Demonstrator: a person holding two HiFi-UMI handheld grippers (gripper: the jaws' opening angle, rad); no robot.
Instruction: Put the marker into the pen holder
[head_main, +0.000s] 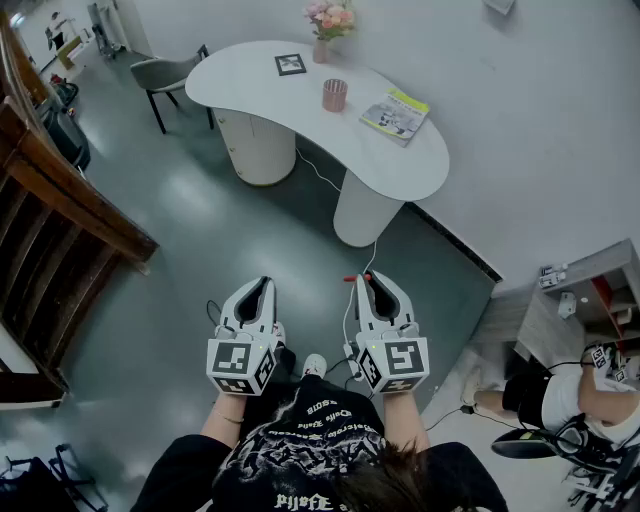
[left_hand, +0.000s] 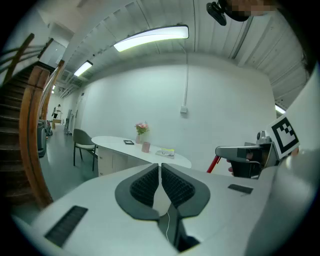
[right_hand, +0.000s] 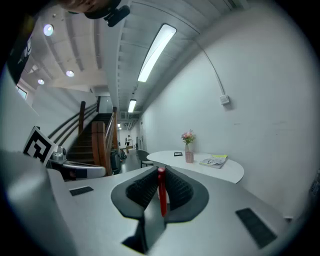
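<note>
The red marker (right_hand: 161, 192) stands upright between the pads of my right gripper (right_hand: 161, 172), which is shut on it. In the head view its tip (head_main: 352, 279) pokes out left of the right gripper (head_main: 372, 282). The left gripper (head_main: 260, 285) is held beside it, jaws shut with nothing between them (left_hand: 160, 167). Both are over the floor, well short of the white table (head_main: 250, 85). The pink pen holder (head_main: 334, 95) stands on that table and shows small in both gripper views (left_hand: 146, 146) (right_hand: 189, 157). The right gripper (left_hand: 242, 152) and the marker (left_hand: 214, 163) appear at the right of the left gripper view.
On the table are a vase of flowers (head_main: 325, 28), a square marker tag (head_main: 290, 64) and a magazine (head_main: 395, 113). A grey chair (head_main: 165, 75) stands at its far end. A wooden staircase (head_main: 60, 210) rises at left. A cable (head_main: 350, 315) runs over the floor. A seated person (head_main: 560, 400) is at right.
</note>
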